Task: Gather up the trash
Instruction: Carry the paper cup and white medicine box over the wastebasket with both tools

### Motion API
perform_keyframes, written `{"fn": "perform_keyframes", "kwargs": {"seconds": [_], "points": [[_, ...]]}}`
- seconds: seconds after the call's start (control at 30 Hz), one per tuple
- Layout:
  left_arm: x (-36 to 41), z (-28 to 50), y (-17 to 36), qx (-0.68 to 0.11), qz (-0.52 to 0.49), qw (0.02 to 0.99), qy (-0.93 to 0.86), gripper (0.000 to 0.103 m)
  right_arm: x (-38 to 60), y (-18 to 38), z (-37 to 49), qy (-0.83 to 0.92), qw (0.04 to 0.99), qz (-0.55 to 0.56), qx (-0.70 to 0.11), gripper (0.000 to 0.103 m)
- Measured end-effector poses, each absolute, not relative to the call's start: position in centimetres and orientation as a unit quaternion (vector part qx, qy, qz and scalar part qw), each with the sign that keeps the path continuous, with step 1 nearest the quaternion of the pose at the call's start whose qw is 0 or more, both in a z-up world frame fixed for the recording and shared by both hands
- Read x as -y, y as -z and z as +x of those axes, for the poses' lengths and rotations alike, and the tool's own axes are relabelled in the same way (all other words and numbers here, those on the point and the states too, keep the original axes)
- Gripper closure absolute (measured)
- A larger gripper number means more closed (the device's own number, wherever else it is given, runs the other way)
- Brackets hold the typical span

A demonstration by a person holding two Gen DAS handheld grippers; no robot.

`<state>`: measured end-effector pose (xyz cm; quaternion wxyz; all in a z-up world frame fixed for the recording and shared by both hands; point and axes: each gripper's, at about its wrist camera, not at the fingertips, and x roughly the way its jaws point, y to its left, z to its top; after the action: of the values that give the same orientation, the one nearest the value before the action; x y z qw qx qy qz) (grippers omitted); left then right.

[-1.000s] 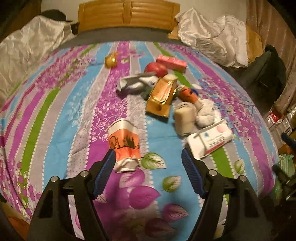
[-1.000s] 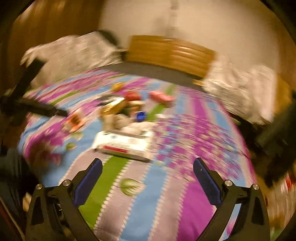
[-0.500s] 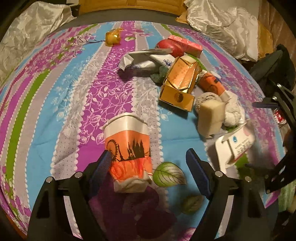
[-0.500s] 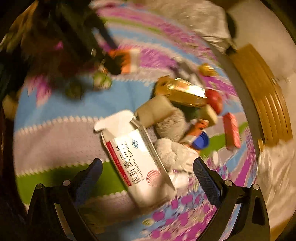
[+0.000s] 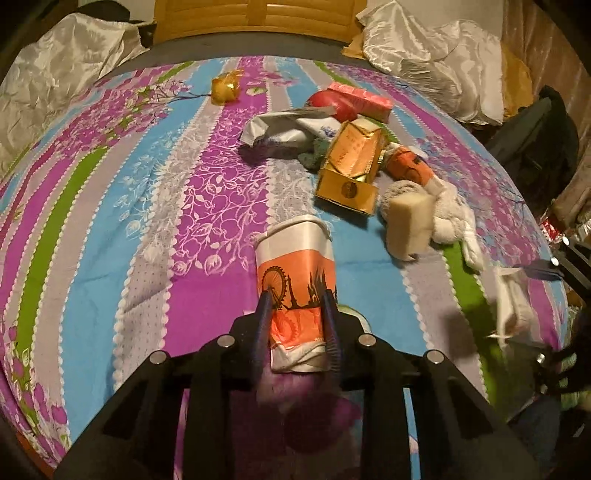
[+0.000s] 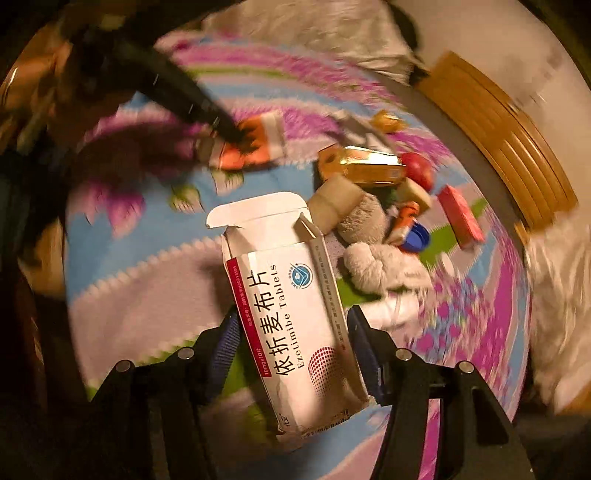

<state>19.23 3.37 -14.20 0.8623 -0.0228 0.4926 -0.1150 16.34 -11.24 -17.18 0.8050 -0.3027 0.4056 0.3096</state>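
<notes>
My left gripper (image 5: pixel 297 314) is shut on a crushed orange-and-white paper cup (image 5: pixel 295 280) that lies on the striped bedspread (image 5: pixel 110 229); the cup also shows in the right wrist view (image 6: pixel 251 144). My right gripper (image 6: pixel 291 343) is closed against both sides of a white tablet box (image 6: pixel 291 314) with its end flap open; the box shows blurred at the right edge of the left wrist view (image 5: pixel 511 302). A gold box (image 5: pixel 351 166), a tan block (image 5: pixel 408 225) and a white cloth (image 5: pixel 450 218) lie in a pile beyond.
A red carton (image 5: pixel 362 101), a crumpled silver wrapper (image 5: pixel 291 129), an orange tube (image 5: pixel 410 168) and a small gold wrapper (image 5: pixel 225 86) also lie on the bed. Silver pillows (image 5: pixel 424 55) and a wooden headboard (image 5: pixel 255 14) stand at the far end.
My left gripper has closed on the paper cup. My right gripper has dropped toward the tablet box and closed on its sides.
</notes>
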Motion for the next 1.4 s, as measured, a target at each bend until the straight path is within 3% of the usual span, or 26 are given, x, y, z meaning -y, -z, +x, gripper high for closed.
{"fn": "perform_keyframes", "kwargs": {"seconds": [0.4, 1.03, 1.4], "points": [[1.7, 15.1, 9.7, -0.466, 0.001, 0.864, 0.188, 0.077, 19.9, 12.3, 9.8, -0.083, 0.882, 0.063, -0.459, 0.043], [24.8, 8.5, -1.5, -0.337, 0.115, 0.82, 0.448, 0.077, 39.3, 0.1, -8.5, 0.228, 0.898, 0.203, -0.316, 0.043], [36.9, 3.3, -1.8, -0.312, 0.176, 0.754, 0.551, 0.077, 47.6, -1.5, -19.5, 0.394, 0.846, 0.234, -0.272, 0.043]]}}
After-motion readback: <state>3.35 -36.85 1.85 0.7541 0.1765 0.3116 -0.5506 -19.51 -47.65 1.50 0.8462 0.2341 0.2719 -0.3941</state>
